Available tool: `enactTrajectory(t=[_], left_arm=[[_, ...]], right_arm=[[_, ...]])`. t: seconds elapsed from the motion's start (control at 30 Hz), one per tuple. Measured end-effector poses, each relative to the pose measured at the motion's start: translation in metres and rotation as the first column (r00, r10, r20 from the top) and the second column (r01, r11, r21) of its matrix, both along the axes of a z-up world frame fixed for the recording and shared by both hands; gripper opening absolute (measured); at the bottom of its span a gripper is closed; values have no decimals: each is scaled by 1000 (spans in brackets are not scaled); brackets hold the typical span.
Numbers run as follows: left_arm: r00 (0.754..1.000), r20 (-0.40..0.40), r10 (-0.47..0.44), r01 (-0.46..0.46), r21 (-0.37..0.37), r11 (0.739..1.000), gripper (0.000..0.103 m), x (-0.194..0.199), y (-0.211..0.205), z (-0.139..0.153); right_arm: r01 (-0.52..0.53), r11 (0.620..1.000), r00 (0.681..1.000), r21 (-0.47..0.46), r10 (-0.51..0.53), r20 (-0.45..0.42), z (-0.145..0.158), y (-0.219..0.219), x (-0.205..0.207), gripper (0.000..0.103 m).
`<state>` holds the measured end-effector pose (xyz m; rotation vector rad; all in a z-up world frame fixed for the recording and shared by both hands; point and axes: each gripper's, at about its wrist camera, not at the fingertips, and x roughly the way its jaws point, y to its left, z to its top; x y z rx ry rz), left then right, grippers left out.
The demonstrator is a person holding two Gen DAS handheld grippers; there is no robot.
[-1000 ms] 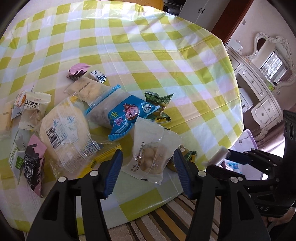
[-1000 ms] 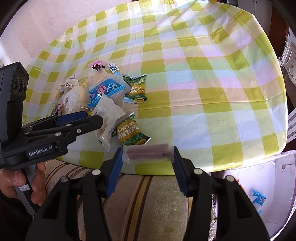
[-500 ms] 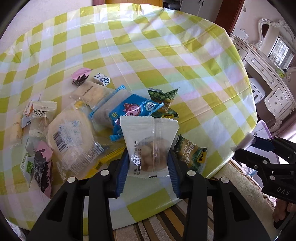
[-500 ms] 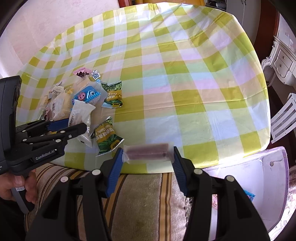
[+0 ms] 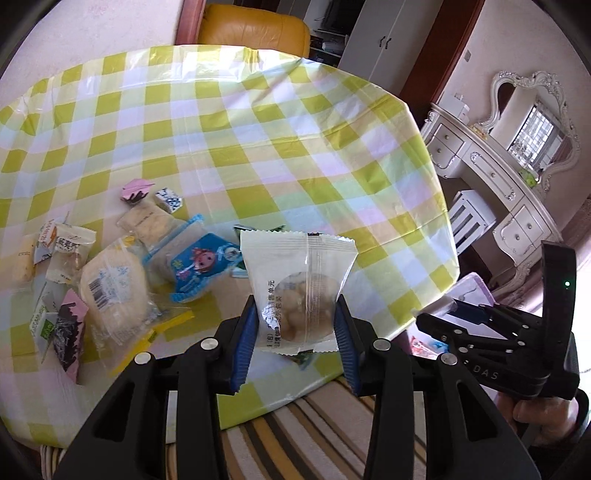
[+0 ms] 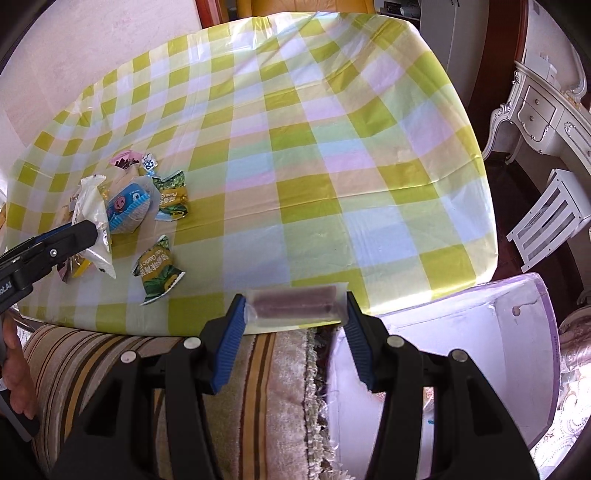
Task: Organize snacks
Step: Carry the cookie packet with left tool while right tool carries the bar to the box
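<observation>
My left gripper [image 5: 295, 325] is shut on a white pastry packet [image 5: 299, 288] and holds it upright above the near edge of the checked table [image 5: 258, 147]. The same packet [image 6: 92, 221] shows at the far left of the right wrist view. My right gripper [image 6: 295, 314] is shut on a clear-wrapped brownish snack bar [image 6: 295, 301], held crosswise at the table's near edge, beside a lilac storage box [image 6: 517, 332]. A pile of snack packets [image 5: 110, 280] lies on the table's left side.
Two green snack bags [image 6: 159, 269] lie near the front edge. A striped cushion [image 6: 147, 350] sits below the table edge. A white dresser [image 5: 498, 177] and a slatted stool [image 6: 550, 218] stand to the right. An orange chair [image 5: 255, 26] is behind the table.
My left gripper closed on the white pastry packet and lifted it off the table. My right gripper carried the snack bar to the right, toward the lilac box.
</observation>
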<state>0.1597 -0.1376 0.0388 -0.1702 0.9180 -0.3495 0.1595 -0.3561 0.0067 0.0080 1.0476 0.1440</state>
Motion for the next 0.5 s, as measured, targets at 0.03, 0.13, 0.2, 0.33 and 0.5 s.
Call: enactTrajectory(t=[0.03,0.13,0.2,0.33,0.5], left_arm=[[1000,-5,-23,23,-15,1000,39,-1,-9,0],[995,-27,-97,95,-65,993,39,-2,-38,0],[988,-44,-145,141,-91,986,39,-2,-59,-2],[966,-81,-244,233,-122,965,39,-2,-101,-10],[928,-159,-335,312,-157,937,39,-1,-145,-29]], right_arm=[[17,1000,1000,-2,-17,1,0,-7,-1,52],[68,998,998,-11,-68,0,-3,-32,-2,53],[104,994,995,-17,-104,-4,-6,-49,-3,53],[179,983,984,-28,-179,-10,-14,-82,-7,53],[265,963,964,-40,-266,-16,-21,-122,-12,53]])
